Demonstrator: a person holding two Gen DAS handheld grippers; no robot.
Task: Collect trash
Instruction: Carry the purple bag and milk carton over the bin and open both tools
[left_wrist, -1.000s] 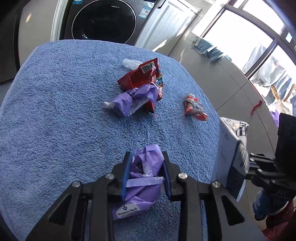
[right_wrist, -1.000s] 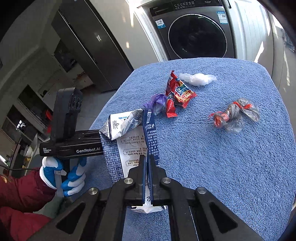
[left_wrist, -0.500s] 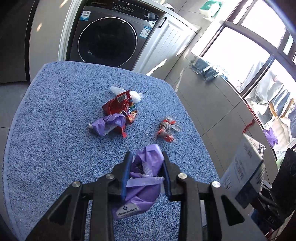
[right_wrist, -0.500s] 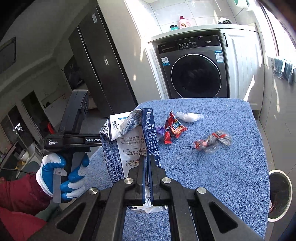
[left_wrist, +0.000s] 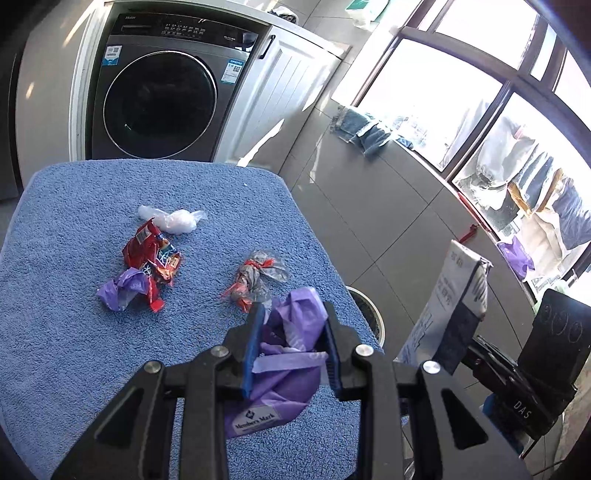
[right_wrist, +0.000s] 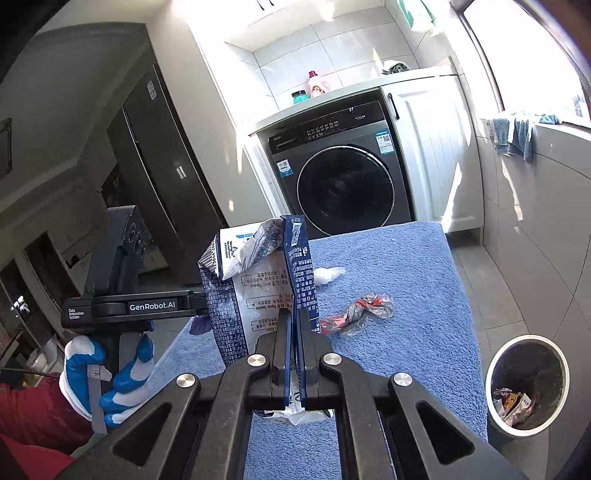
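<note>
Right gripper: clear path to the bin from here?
Probably yes. The right gripper is shut on the blue-white bag, and the bin stands open-topped on the floor beside the table, to its lower right, with nothing visible between them.

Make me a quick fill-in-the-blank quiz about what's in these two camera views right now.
1. The left hand-held gripper is shut on a crumpled ____ bag.
2. The right hand-held gripper pinches a blue-and-white ____.
3. The bin stands on the ____, beside the table.
4. Behind the table stands a ____ machine.

Missing words: purple; pouch; floor; washing
</note>
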